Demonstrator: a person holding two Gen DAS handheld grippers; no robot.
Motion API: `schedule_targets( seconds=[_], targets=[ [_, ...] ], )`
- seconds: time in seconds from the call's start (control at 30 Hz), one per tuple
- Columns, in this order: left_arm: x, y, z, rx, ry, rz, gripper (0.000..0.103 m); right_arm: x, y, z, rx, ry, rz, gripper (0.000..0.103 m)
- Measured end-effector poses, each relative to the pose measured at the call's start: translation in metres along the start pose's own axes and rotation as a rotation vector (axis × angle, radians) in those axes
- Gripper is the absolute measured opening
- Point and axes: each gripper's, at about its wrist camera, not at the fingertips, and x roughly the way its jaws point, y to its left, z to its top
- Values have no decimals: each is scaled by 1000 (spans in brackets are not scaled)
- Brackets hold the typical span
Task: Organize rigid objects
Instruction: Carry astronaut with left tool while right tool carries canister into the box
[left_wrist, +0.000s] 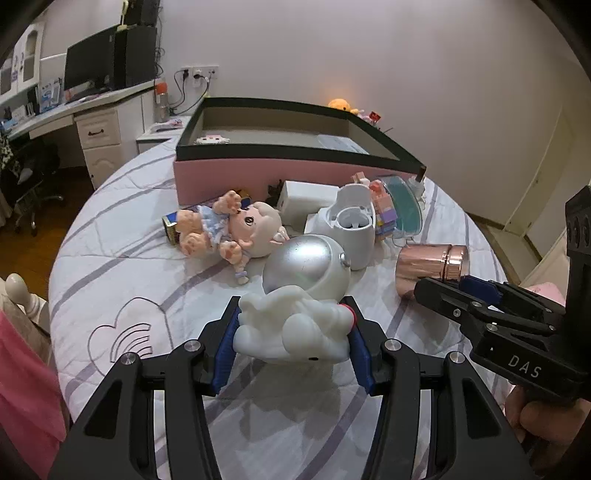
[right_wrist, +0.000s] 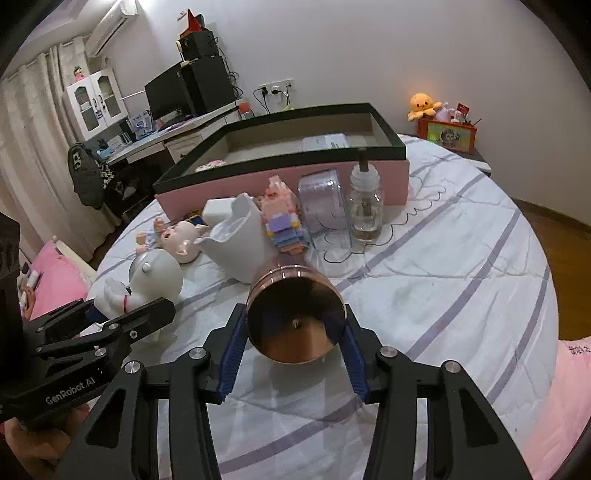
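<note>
The left gripper (left_wrist: 295, 332) clamps a white astronaut figure with a silver helmet (left_wrist: 295, 295); the right gripper (right_wrist: 293, 343) grips a shiny copper metal cylinder (right_wrist: 295, 314) over the striped quilt (right_wrist: 443, 288).

A quilted bedspread (right_wrist: 424, 280) with lilac stripes and stitched hearts covers the bed. Against the far wall runs a white desk (left_wrist: 92, 110) carrying a dark monitor (left_wrist: 88, 66) with a black speaker (left_wrist: 135, 55) beside it. Cables hang from the wall sockets (left_wrist: 199, 74). An orange-capped bottle (left_wrist: 161, 99) stands at the desk's end. A glass-fronted white cabinet (right_wrist: 94, 99) sits by pale curtains (right_wrist: 33, 147), an air conditioner (right_wrist: 110, 26) above. In the corner, a yellow plush octopus (right_wrist: 423, 105) rests on an orange box (right_wrist: 447, 136).
</note>
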Motion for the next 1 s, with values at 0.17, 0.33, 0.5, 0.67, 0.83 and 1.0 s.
schedule_targets(
  seconds=[0.17, 0.33, 0.5, 0.67, 0.83, 1.0],
  targets=[
    [0, 5, -1, -11, 5, 0, 53, 8, 1, 3, 7, 9, -3, 49],
    [-1, 6, -2, -17, 3, -6, 53, 25, 2, 9, 27, 19, 19, 49],
    [-2, 7, -1, -21, -3, -3, 53, 32, -1, 15, 36, 12, 31, 49],
    [-3, 7, -1, -18, -3, -7, 53, 38, -3, 19, 39, 20, 33, 51],
    [-5, 7, 0, -18, -13, -5, 53, 31, -4, 15, 40, 4, 52, 50],
    [-13, 7, 3, -11, -36, 2, 53, 14, 0, 11, 31, -25, 60, 50]
  ],
)
